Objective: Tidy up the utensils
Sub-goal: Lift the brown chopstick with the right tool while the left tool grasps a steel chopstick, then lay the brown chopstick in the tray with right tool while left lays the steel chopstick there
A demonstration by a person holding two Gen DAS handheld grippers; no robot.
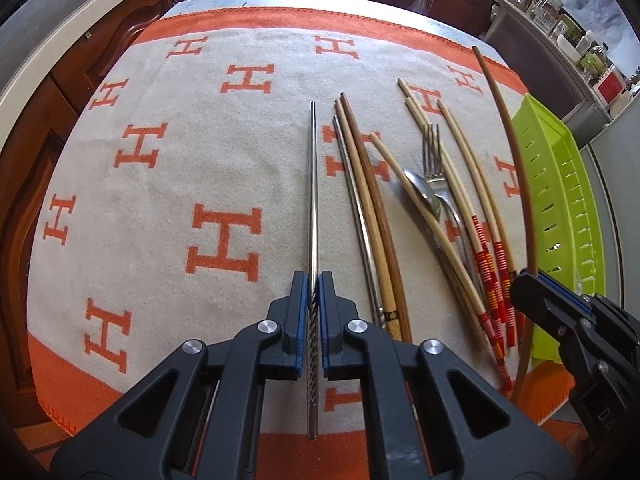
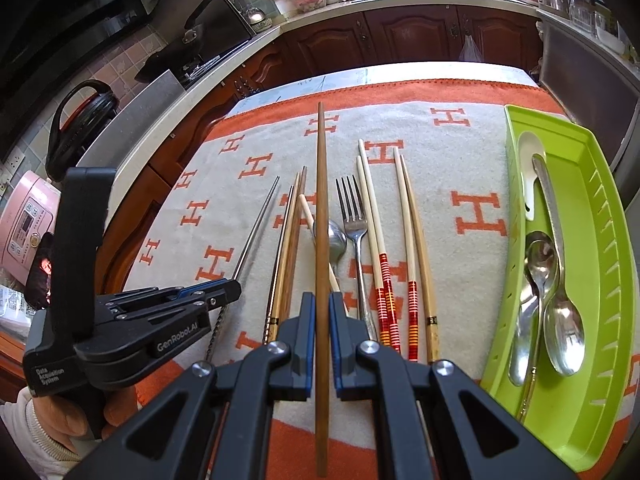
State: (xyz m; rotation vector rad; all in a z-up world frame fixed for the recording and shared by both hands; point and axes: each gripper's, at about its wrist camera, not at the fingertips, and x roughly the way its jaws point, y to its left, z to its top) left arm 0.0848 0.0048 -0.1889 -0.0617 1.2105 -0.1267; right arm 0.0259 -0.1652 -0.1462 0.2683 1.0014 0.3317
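Observation:
My left gripper (image 1: 314, 286) is shut on a metal chopstick (image 1: 313, 184) with a twisted handle, held just above the cloth; it also shows in the right wrist view (image 2: 256, 226). My right gripper (image 2: 321, 304) is shut on a long brown wooden chopstick (image 2: 321, 200), seen in the left wrist view (image 1: 516, 152) beside the tray. On the cloth lie several chopsticks, some with red bands (image 2: 386, 284), a fork (image 2: 354, 216) and a spoon (image 2: 338, 240). The green tray (image 2: 600, 240) at the right holds spoons (image 2: 564, 320) and a white ceramic spoon (image 2: 530, 168).
An orange and cream cloth (image 1: 160, 208) with H marks covers the table. Dark wooden cabinets (image 2: 400, 36) and a counter stand behind. A pink rice cooker (image 2: 24, 224) sits at the far left. The left gripper (image 2: 236, 290) is close beside the right one.

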